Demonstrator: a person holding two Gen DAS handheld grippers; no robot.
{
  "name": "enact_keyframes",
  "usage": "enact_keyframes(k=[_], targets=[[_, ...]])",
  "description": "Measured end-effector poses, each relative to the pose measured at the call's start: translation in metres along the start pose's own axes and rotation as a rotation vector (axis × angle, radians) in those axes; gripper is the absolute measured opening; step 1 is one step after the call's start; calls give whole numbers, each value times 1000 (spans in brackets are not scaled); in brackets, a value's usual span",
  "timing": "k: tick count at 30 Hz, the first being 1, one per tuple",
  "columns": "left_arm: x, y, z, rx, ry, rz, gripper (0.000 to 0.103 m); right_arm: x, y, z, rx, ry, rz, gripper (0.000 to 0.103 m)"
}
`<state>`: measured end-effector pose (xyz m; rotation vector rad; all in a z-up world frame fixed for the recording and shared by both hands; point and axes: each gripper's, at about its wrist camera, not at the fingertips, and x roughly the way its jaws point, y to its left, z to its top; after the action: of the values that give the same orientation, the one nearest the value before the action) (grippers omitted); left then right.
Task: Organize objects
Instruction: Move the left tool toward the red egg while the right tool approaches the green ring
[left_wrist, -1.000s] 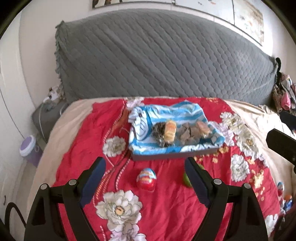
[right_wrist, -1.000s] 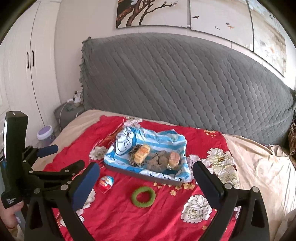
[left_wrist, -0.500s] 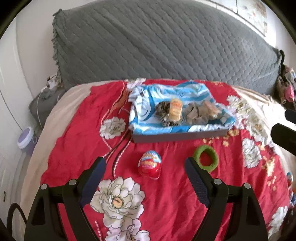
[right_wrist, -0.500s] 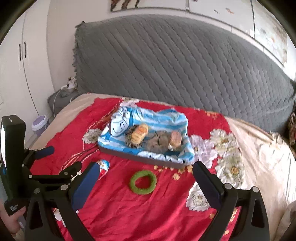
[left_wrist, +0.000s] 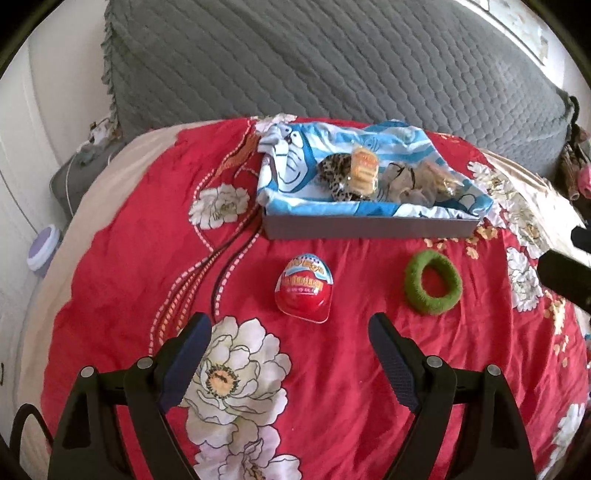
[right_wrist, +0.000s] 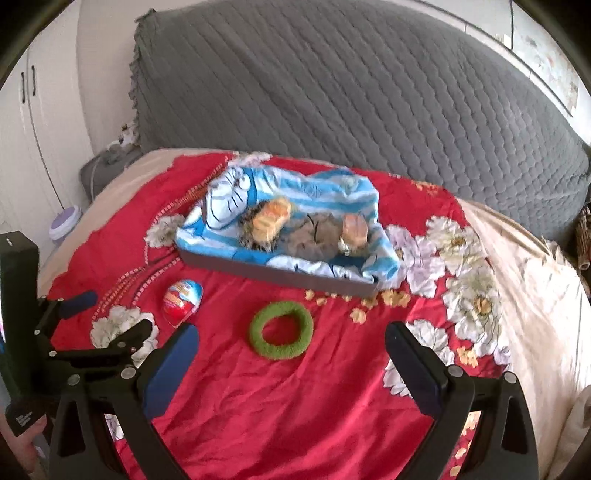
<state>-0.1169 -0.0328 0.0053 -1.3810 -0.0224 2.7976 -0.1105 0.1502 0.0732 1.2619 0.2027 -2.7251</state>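
A red egg-shaped toy (left_wrist: 304, 288) (right_wrist: 182, 297) lies on the red flowered bedspread, just ahead of my open left gripper (left_wrist: 290, 332), between and beyond its fingertips. To its right lies a green fuzzy ring (left_wrist: 433, 282) (right_wrist: 281, 329), just ahead of my open right gripper (right_wrist: 291, 341). Behind both stands a shallow grey box (left_wrist: 369, 227) (right_wrist: 277, 275) lined with a blue cartoon cloth, holding wrapped snacks and hair ties. Nothing is between either gripper's fingers. The left gripper's body shows at the left of the right wrist view.
A grey quilted headboard (left_wrist: 314, 59) rises behind the bed. A grey bedside stand (left_wrist: 74, 177) and a purple-lidded tub (left_wrist: 44, 251) sit at the left, by white wardrobe doors (right_wrist: 22, 129). Beige sheet (right_wrist: 535, 295) covers the bed's right side.
Both grippers have come down towards the bed and tilted lower. The egg and the ring now look larger and closer to the fingertips. Jaws stayed wide.
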Motion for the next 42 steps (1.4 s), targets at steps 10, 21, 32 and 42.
enact_keyframes(k=[10,21,32,42], targets=[[30,2,-7,22,44,1,88,40,-1,-17,13,75,-20,101],[62,7,-4,31,77,-36,88,85,1,-14,15,116,-46,101],[91,7,15,36,98,-65,88,117,-3,-18,39,161,-53,101],[109,0,25,48,101,-87,88,141,-9,-19,66,190,-49,101]])
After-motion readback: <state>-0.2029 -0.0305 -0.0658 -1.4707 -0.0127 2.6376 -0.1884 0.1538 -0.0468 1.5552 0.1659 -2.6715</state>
